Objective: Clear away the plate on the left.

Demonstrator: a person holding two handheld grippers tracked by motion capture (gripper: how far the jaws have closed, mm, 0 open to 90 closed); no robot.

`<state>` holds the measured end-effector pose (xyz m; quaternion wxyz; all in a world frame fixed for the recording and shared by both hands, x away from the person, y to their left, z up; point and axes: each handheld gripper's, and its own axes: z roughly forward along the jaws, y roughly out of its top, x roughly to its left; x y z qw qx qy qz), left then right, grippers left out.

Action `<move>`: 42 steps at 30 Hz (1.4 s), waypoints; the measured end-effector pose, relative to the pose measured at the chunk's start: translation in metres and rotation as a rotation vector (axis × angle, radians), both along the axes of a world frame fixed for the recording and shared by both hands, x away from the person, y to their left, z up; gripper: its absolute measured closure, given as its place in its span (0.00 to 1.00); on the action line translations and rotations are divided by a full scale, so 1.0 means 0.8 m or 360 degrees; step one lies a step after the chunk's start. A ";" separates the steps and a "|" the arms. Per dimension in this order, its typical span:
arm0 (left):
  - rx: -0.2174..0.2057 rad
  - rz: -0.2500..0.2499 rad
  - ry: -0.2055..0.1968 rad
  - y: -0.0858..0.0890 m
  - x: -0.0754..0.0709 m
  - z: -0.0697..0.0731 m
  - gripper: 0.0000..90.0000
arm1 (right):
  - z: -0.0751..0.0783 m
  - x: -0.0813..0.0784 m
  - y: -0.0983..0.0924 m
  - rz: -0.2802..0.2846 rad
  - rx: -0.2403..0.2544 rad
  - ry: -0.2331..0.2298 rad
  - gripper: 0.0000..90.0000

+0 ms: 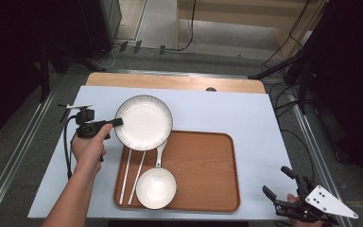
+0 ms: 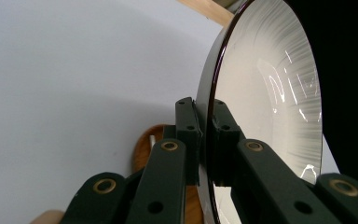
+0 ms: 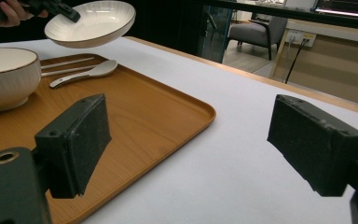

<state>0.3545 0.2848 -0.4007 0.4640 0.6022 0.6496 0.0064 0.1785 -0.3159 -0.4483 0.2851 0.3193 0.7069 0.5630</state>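
My left claw is clenched on the left rim of the round white ribbed plate, held clear above the wooden tray's far-left corner, while my right claw rests released, near-right.

A lab-like recording room: floor rails, trailing cables, a monitor and office chair.

Hidden and cut-off parts

Your plate covers the spoon bowl and the chopsticks' far ends in the high view; the bottom edge crops your right gripper, and the right gripper view's left edge cuts the bowl.
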 end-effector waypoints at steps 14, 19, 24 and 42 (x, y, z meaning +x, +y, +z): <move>-0.0012 -0.0210 0.0025 -0.061 0.003 -0.007 0.95 | 0.001 0.000 0.000 0.0004 0.0004 0.0002 0.15; 0.0004 -0.0296 0.0049 -0.081 0.005 -0.009 0.95 | 0.001 -0.001 0.000 0.0005 0.0001 -0.0004 0.15; 0.0023 -0.0369 0.0073 -0.101 0.008 -0.012 0.95 | 0.001 -0.001 -0.001 0.0001 0.0006 -0.0001 0.15; 0.0083 -0.0606 0.0180 -0.152 0.026 -0.027 0.94 | 0.001 -0.003 -0.003 -0.0006 0.0014 -0.0001 0.15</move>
